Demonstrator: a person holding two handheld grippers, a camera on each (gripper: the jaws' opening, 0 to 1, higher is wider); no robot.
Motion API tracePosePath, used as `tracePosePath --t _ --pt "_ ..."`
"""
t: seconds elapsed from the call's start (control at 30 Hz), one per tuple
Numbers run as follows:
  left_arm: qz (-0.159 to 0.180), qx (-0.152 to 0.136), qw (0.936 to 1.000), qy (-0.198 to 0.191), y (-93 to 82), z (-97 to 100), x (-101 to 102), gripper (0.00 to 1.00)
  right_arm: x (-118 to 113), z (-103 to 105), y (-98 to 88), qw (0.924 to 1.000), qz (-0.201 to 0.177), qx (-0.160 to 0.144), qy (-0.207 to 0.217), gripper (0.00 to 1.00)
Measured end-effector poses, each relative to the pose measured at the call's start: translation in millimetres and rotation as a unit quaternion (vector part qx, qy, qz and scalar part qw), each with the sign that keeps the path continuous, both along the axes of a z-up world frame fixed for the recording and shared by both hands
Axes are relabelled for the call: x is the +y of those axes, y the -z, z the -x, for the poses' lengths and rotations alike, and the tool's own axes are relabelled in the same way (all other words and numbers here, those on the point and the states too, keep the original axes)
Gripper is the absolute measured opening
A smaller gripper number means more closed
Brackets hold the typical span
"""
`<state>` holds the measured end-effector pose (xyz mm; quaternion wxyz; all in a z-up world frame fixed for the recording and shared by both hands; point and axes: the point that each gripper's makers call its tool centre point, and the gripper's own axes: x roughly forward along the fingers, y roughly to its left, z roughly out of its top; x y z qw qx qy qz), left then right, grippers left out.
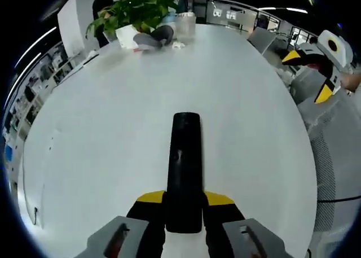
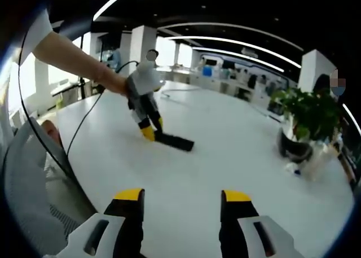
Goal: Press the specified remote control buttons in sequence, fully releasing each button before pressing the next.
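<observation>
My left gripper [image 1: 183, 210] pinches the remote [image 1: 184, 167] between its jaws, the remote lying on the counter [image 1: 101, 128] straight ahead — my right gripper [image 2: 181, 204] hovers spread, well apart from it.

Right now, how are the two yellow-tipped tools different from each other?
The left tool is clamped on one end of the black remote, which lies flat on the white table; the right tool holds nothing. The left tool's jaws are shut against the remote's sides; the right tool's jaws stand wide apart. The left tool reaches down to the table; the right tool hangs above it, away from the remote. Both have yellow tips and grey bodies.
</observation>
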<state>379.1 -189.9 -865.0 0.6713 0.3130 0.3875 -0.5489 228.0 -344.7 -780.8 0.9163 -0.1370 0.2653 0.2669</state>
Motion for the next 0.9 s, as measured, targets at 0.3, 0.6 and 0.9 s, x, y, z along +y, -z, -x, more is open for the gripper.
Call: tracePosePath --t 0.3,0.6,0.9 --pt "-0.011 -0.001 0.9993 0.037 -0.5 11.8 3 0.24 1 0 0.3 1.0 0.001 0.0 -0.003 0.51" --pt "-0.023 -0.002 0.9978 0.063 -0.4 23.4 5 0.24 2 1 0.2 1.0 0.002 0.0 -0.007 0.51" --pt "-0.031 -0.001 0.9968 0.074 -0.4 29.8 5 0.24 3 1 0.1 1.0 0.001 0.0 -0.009 0.51"
